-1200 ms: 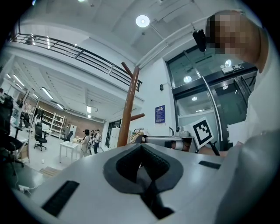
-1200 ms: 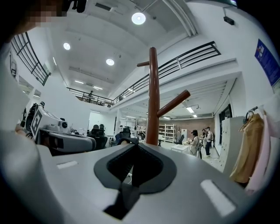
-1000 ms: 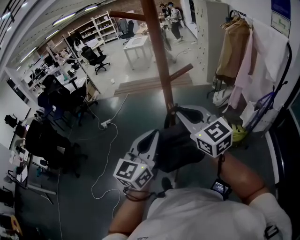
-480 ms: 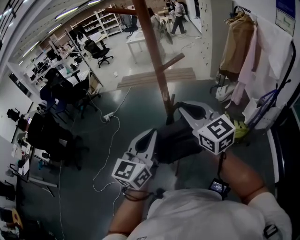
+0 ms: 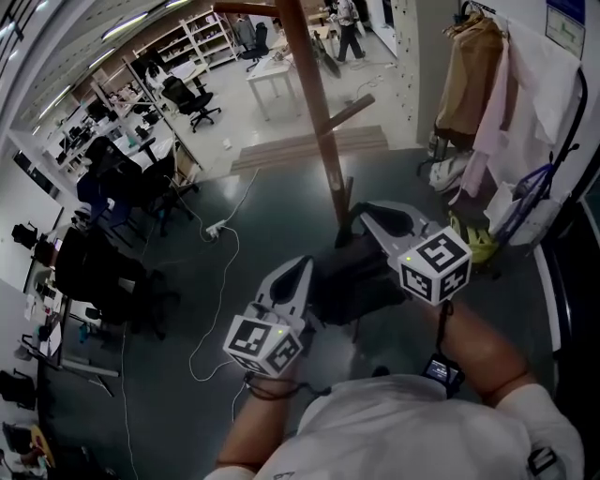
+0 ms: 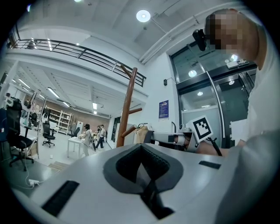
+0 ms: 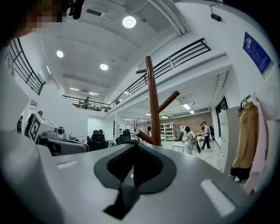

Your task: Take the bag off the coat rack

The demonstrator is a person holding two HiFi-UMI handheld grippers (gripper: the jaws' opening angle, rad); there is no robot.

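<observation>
A tall brown wooden coat rack (image 5: 319,122) stands on the dark floor ahead of me, with bare pegs angling off its pole. A black mass, apparently the bag (image 5: 352,281), shows low by the pole between my two grippers; I cannot tell what it hangs from. My left gripper (image 5: 298,272) is left of it and my right gripper (image 5: 366,220) is at its upper right. In the left gripper view the rack (image 6: 126,109) rises beyond the left gripper (image 6: 142,151), whose jaws meet with nothing between them. The right gripper (image 7: 135,146) is likewise shut and empty, facing the rack (image 7: 153,100).
Coats hang on a rail at the right (image 5: 473,84), with a yellow-green item (image 5: 473,246) below them. Office chairs and desks (image 5: 103,272) fill the left side. A white cable (image 5: 220,281) trails over the floor. A white table (image 5: 272,80) and people (image 5: 349,23) are far behind.
The head view has shifted slightly, so the rack's pole sits a bit differently in the picture. Both grippers keep nearly the same places beside the black mass and stay shut.
</observation>
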